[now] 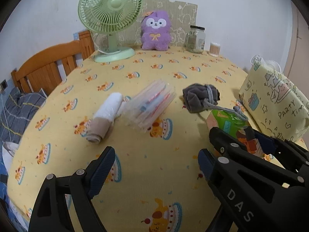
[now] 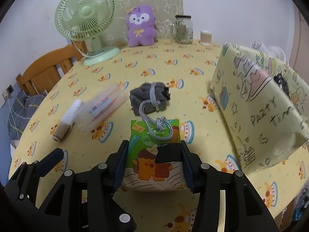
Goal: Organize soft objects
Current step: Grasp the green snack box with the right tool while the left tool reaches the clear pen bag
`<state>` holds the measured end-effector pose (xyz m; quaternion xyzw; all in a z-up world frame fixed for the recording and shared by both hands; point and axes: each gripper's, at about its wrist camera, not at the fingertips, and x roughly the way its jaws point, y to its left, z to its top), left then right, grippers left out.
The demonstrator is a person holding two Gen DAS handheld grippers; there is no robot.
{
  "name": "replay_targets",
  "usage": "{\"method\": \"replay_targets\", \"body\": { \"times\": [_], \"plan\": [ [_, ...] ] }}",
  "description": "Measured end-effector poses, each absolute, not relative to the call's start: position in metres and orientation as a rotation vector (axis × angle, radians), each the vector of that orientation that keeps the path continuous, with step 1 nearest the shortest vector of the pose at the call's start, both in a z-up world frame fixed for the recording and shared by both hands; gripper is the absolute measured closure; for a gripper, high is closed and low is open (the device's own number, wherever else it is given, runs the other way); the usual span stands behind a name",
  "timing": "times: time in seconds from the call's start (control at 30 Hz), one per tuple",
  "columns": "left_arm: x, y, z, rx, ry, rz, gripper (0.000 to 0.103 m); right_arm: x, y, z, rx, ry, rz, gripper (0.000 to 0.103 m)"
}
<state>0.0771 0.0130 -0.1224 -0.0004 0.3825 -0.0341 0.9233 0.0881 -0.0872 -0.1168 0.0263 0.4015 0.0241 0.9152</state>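
Plainly, the right gripper (image 2: 153, 166) clamped one green tissue pack (image 2: 152, 150) on the table (image 2: 193, 77); the left gripper (image 1: 156, 166) gaped empty. Beyond lay one grey pouch (image 2: 148, 98), one sock roll (image 1: 105, 116), one "PARTY TIME" bag (image 2: 260, 112).

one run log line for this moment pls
right hand-held gripper: shut on green cartoon tissue pack | left hand-held gripper: open, empty | grey drawstring pouch: cord over pack
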Motion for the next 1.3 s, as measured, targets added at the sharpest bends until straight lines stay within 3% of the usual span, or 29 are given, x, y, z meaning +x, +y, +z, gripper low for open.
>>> {"method": "replay_targets", "body": {
  "times": [0.47, 0.97, 1.17, 1.3],
  "plan": [
    [0.109, 0.018, -0.093, 0.047, 0.703, -0.042, 0.014, 0.113, -0.083, -0.084, 0.071, 0.729, 0.055, 0.05],
    [0.153, 0.017, -0.099, 0.075, 0.769, -0.123, 0.019, 0.154, -0.081, -0.089, 0.088, 0.76, 0.058, 0.05],
    [0.167, 0.013, -0.11, 0.07, 0.813, -0.154, 0.025, 0.166, -0.085, -0.099, 0.094, 0.79, 0.05, 0.05],
    [0.174, 0.011, -0.118, 0.067, 0.856, -0.167, 0.036, 0.17, -0.087, -0.104, 0.089, 0.797, 0.045, 0.05]
  ]
}}
